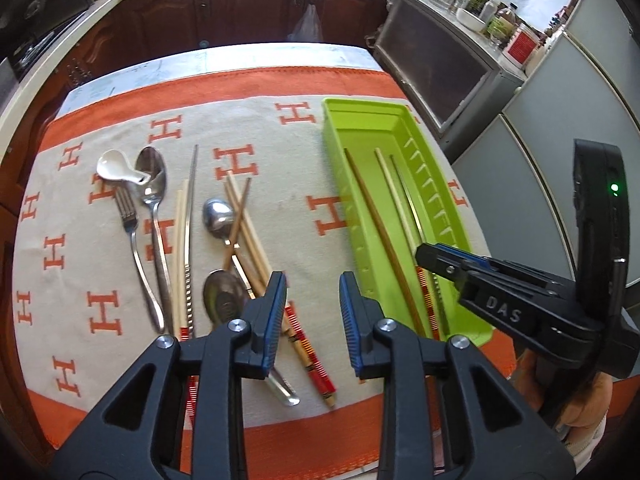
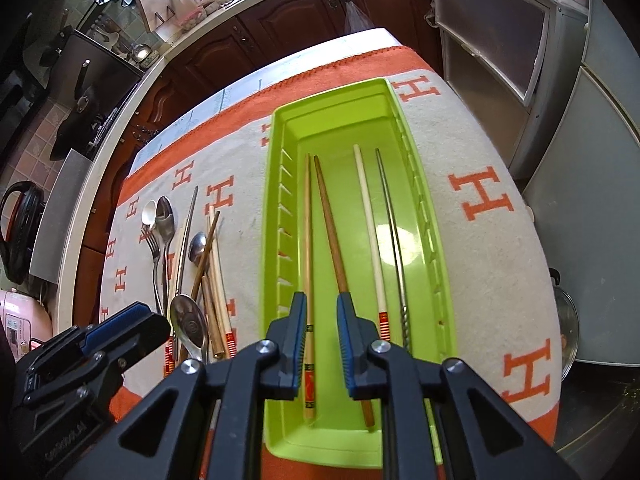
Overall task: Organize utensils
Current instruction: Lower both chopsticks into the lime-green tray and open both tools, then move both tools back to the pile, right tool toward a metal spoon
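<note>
the green tray (image 2: 276,216) lies on the right part of the surface (image 2: 480,240), long side running near to far, and four single chopsticks rest lengthwise in it: a pale patterned one (image 2: 307,240), a brown one (image 2: 332,236), a white one (image 2: 370,228) and a thin metal one (image 2: 394,240). the loose utensils sit well apart to the left on the h-patterned cloth (image 1: 80,280): a white ceramic spoon (image 1: 116,168) overlapping a steel spoon (image 1: 154,184), a fork (image 1: 130,220), two more steel spoons (image 1: 218,216) and a crossed heap of chopsticks (image 1: 244,232).

the right hand-held gripper (image 2: 322,340) hovers over the near end of the tray, released, with the pale chopstick showing in the gap between its jaws and nothing grasped. the left hand-held gripper (image 1: 312,320) hangs over the near end of the heap, also released and empty.

the heap is the likely trouble: the chopsticks cross one another and lie over a spoon, so a pinch there may catch two at once or drag the spoon along. thin round sticks may also roll out of the pads or land crooked across those already in the tray.
</note>
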`<state>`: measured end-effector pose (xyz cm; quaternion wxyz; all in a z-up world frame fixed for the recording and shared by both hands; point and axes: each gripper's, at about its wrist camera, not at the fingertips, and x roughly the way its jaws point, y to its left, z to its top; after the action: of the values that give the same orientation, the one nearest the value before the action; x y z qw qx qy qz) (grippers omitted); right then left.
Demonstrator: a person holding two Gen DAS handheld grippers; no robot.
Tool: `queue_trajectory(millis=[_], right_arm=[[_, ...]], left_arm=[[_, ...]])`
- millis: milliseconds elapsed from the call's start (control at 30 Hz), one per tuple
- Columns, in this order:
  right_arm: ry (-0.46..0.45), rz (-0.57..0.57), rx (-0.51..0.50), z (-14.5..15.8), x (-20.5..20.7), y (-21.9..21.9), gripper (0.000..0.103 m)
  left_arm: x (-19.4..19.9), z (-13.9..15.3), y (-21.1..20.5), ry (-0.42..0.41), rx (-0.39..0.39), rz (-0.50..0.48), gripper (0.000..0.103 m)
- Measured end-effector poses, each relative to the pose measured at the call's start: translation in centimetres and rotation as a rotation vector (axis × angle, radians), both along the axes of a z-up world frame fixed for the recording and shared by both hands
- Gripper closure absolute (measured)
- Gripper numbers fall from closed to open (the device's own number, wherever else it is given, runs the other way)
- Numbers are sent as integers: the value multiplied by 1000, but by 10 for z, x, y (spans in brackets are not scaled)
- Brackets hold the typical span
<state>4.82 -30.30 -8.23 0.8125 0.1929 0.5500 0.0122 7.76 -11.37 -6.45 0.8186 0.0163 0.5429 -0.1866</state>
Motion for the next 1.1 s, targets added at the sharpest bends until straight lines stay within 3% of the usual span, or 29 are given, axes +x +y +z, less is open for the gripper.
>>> queue_trajectory(millis=[667,1100], right_arm=[[-12,129,-39,15,-2,69,88],[5,211,-64,15,3,113,88]], left_arm=[[-9,8,66,-64,7,112,79],[-10,-5,118,-59,22,194,79]])
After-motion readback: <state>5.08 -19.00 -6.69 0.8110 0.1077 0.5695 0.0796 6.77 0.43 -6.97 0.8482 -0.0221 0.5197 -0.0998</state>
